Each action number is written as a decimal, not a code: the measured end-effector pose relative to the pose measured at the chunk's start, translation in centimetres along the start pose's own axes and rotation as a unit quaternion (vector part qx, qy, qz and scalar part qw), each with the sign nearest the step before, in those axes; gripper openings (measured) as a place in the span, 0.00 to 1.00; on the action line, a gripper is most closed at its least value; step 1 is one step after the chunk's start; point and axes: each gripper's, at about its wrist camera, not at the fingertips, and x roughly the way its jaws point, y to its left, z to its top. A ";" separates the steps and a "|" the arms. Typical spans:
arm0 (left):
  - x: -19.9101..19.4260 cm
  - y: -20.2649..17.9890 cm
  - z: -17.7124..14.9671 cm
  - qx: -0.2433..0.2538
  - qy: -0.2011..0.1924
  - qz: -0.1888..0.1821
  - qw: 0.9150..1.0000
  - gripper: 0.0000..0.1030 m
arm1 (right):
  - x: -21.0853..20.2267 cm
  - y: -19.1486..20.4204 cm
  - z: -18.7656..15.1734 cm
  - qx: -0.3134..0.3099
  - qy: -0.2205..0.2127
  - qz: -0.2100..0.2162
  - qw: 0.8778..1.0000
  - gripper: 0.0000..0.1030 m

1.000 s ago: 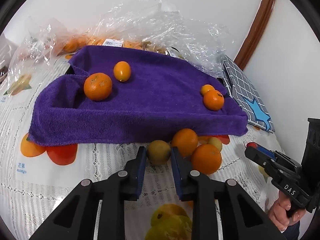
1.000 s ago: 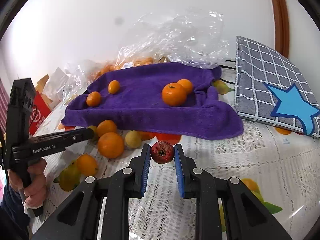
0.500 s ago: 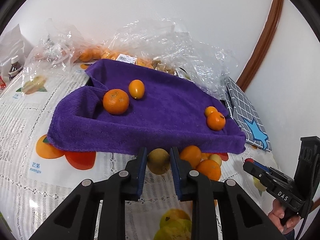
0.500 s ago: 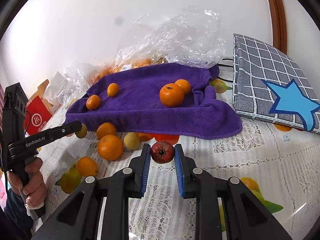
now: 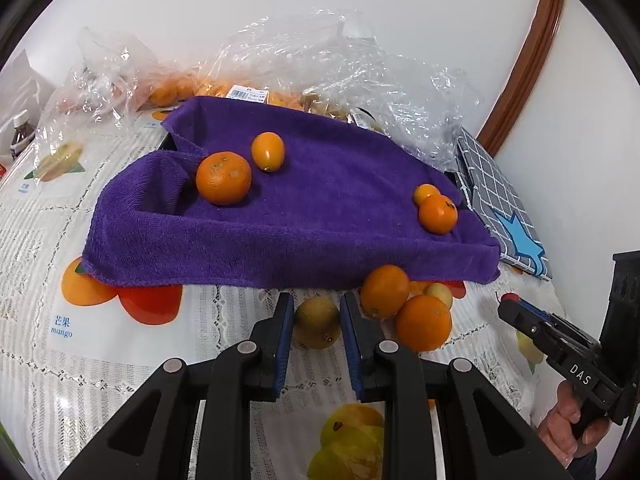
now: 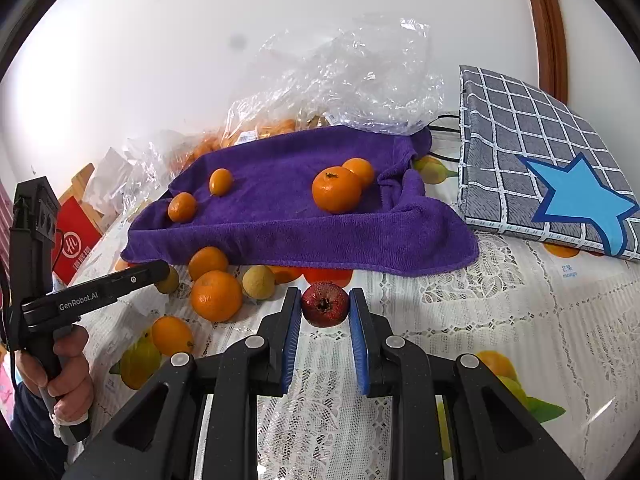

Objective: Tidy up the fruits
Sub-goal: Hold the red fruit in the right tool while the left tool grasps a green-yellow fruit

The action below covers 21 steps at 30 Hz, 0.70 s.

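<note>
Compared with a second ago, your left gripper (image 5: 314, 320) has risen and pulled back a little with its load, so the purple towel (image 5: 320, 216) sits lower in its view and more of the lace tablecloth (image 5: 120, 360) shows; its fingers are still clamped on the yellow-green fruit (image 5: 317, 322), which seems to hang just clear of the cloth, though the angle makes that hard to judge. Your right gripper (image 6: 325, 308) has barely moved and keeps its blue pads pressed against the dark red fruit (image 6: 325, 304), near the towel's front hem. Four oranges rest on the towel, two at each end, and loose oranges (image 6: 216, 295) lie on the fruit-printed cloth before it. Behind are crumpled plastic bags (image 6: 352, 76), a grey checked cushion with a blue star (image 6: 560, 176), a white wall and a brown wooden frame (image 6: 548, 20).
</note>
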 end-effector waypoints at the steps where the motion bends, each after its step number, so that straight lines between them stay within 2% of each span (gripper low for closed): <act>1: 0.5 -0.1 -0.1 0.004 0.015 -0.002 1.000 0.26 | 0.0 0.0 0.0 0.000 0.001 0.000 1.000 0.23; 3: 0.8 -0.5 -0.1 0.013 0.026 0.009 1.000 0.26 | 0.0 0.0 0.0 0.000 0.002 0.001 1.000 0.23; 7: 0.4 -0.2 -0.2 0.008 0.016 0.005 1.000 0.25 | 0.1 -0.1 0.0 -0.002 0.004 0.003 1.000 0.23; 15: -1.9 0.5 0.2 -0.013 -0.048 -0.006 0.999 0.25 | 0.0 0.0 0.1 -0.002 0.001 0.009 1.000 0.23; 21: -3.4 2.5 0.8 -0.066 -0.080 -0.034 0.994 0.25 | -0.4 -0.4 0.3 0.007 -0.008 0.012 1.000 0.23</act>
